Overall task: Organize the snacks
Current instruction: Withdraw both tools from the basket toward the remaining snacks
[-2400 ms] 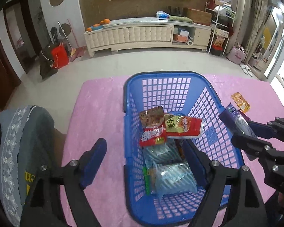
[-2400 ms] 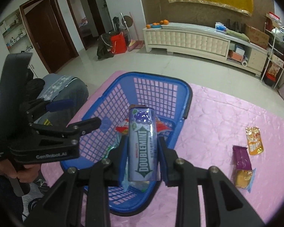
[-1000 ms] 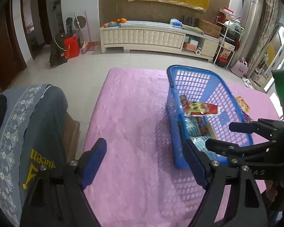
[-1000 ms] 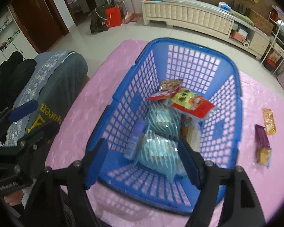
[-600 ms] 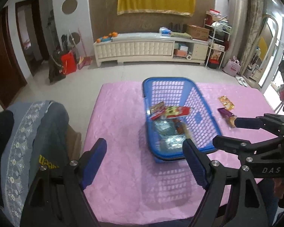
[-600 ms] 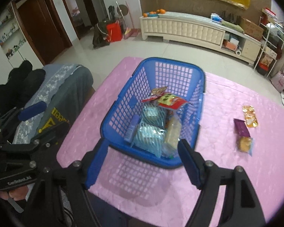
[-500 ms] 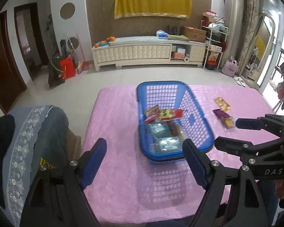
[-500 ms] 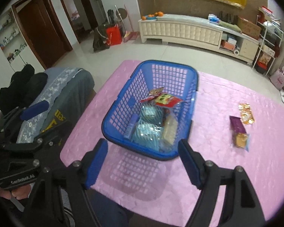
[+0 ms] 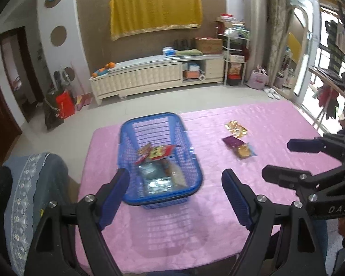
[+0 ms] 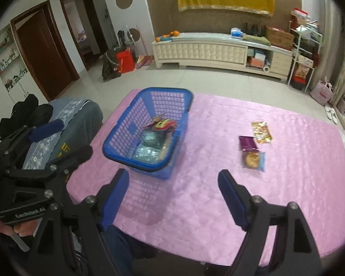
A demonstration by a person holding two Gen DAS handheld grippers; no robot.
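**Both grippers empty, two packets left on the cloth**

The right gripper [image 10: 172, 195] hangs spread wide with nothing between its blue pads [image 10: 232, 197], held back from the table's near edge. The left gripper [image 9: 174, 195] is likewise wide apart and empty, hovering at the near edge just short of the basket [image 9: 195, 161]. Neither touches anything.

Beyond the right gripper's pads, out on the pink cloth [image 10: 287, 161], lie the snacks not yet put away: a purple packet [image 10: 250, 151] with a clear end showing a biscuit, and just beyond it, touching or nearly so, a gold packet [image 10: 261, 131]. Both lie flat, well apart from the basket, which sits toward the table's left side with several packets already piled in it: red ones at the back, pale clear ones in front.

The step in hand looks like a reach for the purple packet, the nearer of the two. It is the right gripper's job, since the packets lie on its side. A flat, thin wrapper gives little to bite on, so I would come down steeply with the pads across the packet's narrow width, press lightly into the soft cloth, then close. Keep clear of the gold packet so it is not dragged along. Carry high enough to clear the basket's rim before letting go.
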